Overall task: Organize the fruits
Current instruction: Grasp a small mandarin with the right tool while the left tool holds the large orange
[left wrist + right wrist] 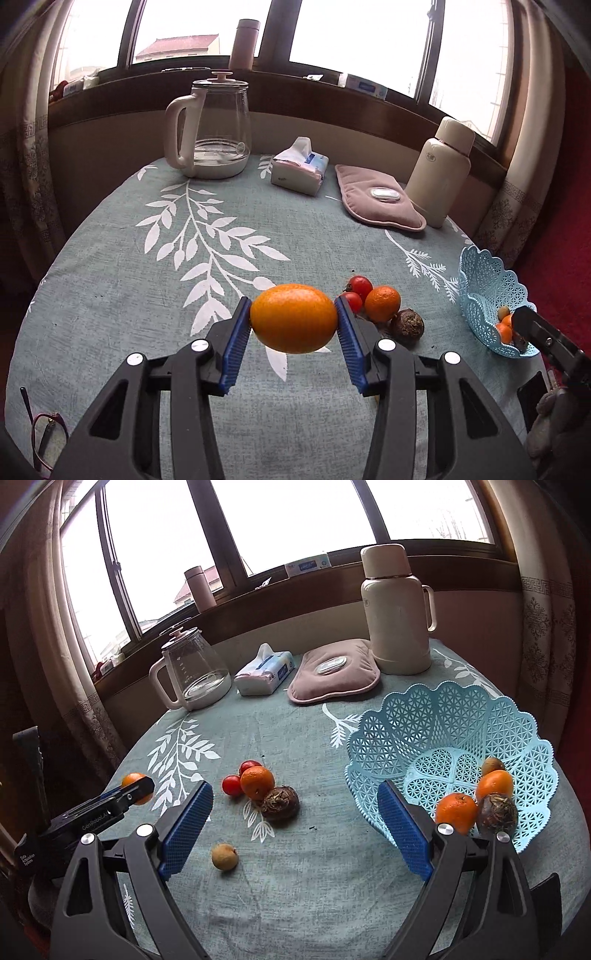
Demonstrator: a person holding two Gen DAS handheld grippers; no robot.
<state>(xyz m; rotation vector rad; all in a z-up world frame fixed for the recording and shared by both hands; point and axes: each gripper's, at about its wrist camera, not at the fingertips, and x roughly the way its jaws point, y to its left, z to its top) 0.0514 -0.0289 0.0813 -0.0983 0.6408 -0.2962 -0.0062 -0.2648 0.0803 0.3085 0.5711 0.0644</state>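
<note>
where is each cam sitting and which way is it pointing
Left wrist: sits on the left gripper, looking along its blue pads across the table toward the window; the jaws clamp an orange; the right gripper's tip shows by the blue basket.
Right wrist: sits on the right gripper, open, facing the window over the loose fruit pile; the left gripper enters at the left edge.
Shared: kettle, tissue pack, thermos, basket, pile.

Round table [295,904] covered with grey-green leaf-print cloth, set against a dark-framed bay window [354,33]. Bright overcast daylight outside. Patterned curtains [546,627] hang at both sides. Wooden sill [317,88] carries small boxes.
</note>
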